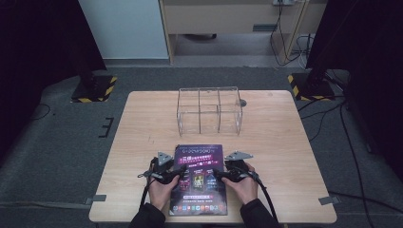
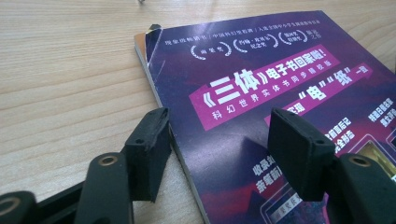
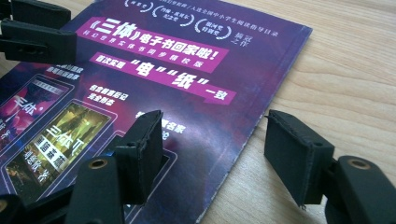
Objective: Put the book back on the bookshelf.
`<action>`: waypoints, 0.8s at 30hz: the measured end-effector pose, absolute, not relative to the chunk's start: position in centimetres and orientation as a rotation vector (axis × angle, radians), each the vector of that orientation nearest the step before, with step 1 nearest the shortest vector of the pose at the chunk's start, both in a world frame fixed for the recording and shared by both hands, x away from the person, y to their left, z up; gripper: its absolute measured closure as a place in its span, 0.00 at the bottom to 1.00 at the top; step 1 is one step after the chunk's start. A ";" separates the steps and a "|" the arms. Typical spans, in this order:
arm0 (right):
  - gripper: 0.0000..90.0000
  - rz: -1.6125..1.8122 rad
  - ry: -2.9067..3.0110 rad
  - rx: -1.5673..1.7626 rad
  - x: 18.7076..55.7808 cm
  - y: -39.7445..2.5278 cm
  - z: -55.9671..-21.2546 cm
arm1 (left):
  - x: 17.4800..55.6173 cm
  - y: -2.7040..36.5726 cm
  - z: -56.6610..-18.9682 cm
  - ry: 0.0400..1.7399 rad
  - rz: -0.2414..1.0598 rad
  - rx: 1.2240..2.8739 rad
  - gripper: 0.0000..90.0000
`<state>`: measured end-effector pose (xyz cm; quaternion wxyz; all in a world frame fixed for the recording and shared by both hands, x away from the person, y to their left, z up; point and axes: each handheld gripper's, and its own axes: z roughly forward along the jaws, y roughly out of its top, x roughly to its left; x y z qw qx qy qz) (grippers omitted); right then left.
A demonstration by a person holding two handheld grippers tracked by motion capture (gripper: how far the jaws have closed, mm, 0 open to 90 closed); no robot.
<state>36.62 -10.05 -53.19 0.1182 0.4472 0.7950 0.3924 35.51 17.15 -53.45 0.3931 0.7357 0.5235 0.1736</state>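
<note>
Book [image 1: 199, 178] with the purple cover lay flat and closed at the near edge of the table [image 1: 285, 142], not yet lifted. The left gripper [image 2: 219, 154] straddled its left edge with jaws spread wide, gripping nothing; the right gripper [image 3: 212, 156] did likewise over the right edge, wide and empty. Farther back stood a clear plastic rack [image 1: 209, 111], its slots empty. Judging by this, the work had barely begun: grasping and moving the book all remained

Left hand-held gripper [image 1: 183, 172] and right hand-held gripper [image 1: 216, 173], jaws apart, tips toward each other.
</note>
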 end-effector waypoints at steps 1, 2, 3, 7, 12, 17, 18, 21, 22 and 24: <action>0.42 1.151 2.328 1.308 36.6 -10.0 -53.2 | 35.5 17.1 -53.5 1.333 0.433 1.857 0.42; 0.43 1.161 2.325 1.311 36.6 -9.9 -53.2 | 35.6 17.1 -53.5 1.339 0.429 1.849 0.41; 0.43 1.166 2.327 1.305 36.6 -9.9 -53.3 | 35.6 17.1 -53.5 1.340 0.426 1.846 0.41; 0.44 1.167 2.316 1.318 36.5 -9.7 -53.3 | 35.7 17.2 -53.5 1.343 0.417 1.843 0.40; 0.45 1.168 2.303 1.326 36.5 -9.6 -53.3 | 35.9 16.7 -53.5 1.338 0.441 1.862 0.36; 0.46 1.187 2.291 1.330 36.4 -9.8 -53.4 | 36.1 16.5 -53.5 1.339 0.472 1.876 0.35; 0.46 1.187 2.291 1.330 36.4 -9.8 -53.4 | 36.1 16.5 -53.5 1.339 0.472 1.876 0.37; 0.47 1.186 2.284 1.338 36.3 -9.7 -53.4 | 36.1 16.6 -53.5 1.360 0.470 1.849 0.40; 0.48 1.183 2.285 1.333 36.3 -9.8 -53.4 | 36.1 16.7 -53.5 1.370 0.468 1.838 0.44; 0.48 1.196 2.277 1.341 36.3 -9.8 -53.5 | 36.0 17.0 -53.5 1.398 0.444 1.801 0.47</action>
